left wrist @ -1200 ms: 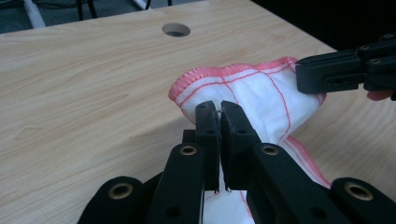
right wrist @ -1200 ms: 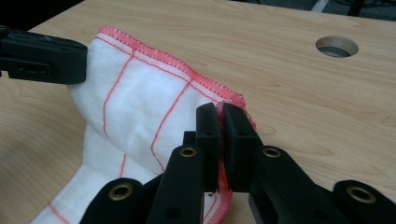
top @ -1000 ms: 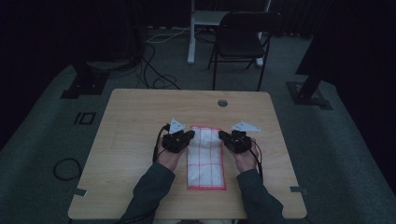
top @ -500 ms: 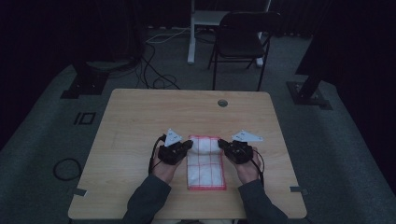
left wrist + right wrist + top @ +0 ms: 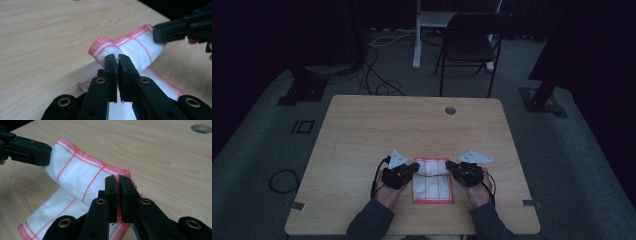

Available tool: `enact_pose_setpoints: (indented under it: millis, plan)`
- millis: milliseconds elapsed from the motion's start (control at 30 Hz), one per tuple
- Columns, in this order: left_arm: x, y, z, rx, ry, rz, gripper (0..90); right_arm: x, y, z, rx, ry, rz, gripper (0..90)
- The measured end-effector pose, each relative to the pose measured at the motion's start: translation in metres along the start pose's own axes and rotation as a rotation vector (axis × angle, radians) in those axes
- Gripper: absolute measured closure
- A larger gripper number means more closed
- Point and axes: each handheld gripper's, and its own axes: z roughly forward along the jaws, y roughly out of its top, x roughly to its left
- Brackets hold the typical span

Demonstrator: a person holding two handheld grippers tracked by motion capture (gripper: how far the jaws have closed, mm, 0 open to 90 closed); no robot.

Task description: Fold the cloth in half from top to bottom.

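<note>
A white cloth with red grid lines and a pink stitched hem point(image 5: 432, 179) lies on the wooden table point(image 5: 412, 125) near its front edge. Its far edge is lifted and folded back over the part that lies flat. My left gripper point(image 5: 415, 167) is shut on the cloth's left far corner point(image 5: 106, 46). At the other far corner point(image 5: 123, 175), my right gripper point(image 5: 448, 166) is shut on the hem. The lifted fold point(image 5: 75, 176) hangs between the two grippers, a little above the flat part point(image 5: 52, 216). Each gripper view shows the other gripper's black jaws at the fold's far end.
A round cable hole point(image 5: 450, 110) sits near the table's far edge. A black folding chair point(image 5: 472, 45) stands beyond the table, and cables point(image 5: 377, 75) lie on the floor. Dark stand bases point(image 5: 304, 87) flank the table.
Both grippers have moved toward the table's front edge and slightly down, carrying the cloth's far edge back over the rest. The visible cloth is now shorter.
</note>
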Motion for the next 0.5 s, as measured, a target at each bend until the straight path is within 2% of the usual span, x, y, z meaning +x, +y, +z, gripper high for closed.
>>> enact_pose_setpoints:
  millis: [300,500]
  plan:
    - [-0.005,-0.025,0.005,0.056,-0.004,0.000,85.7,0.004,-0.023,0.004,0.055,0.020,0.013,86.2]
    - [-0.006,-0.034,0.004,0.074,-0.004,0.002,83.4,0.006,-0.029,0.003,0.074,0.027,0.006,85.1]
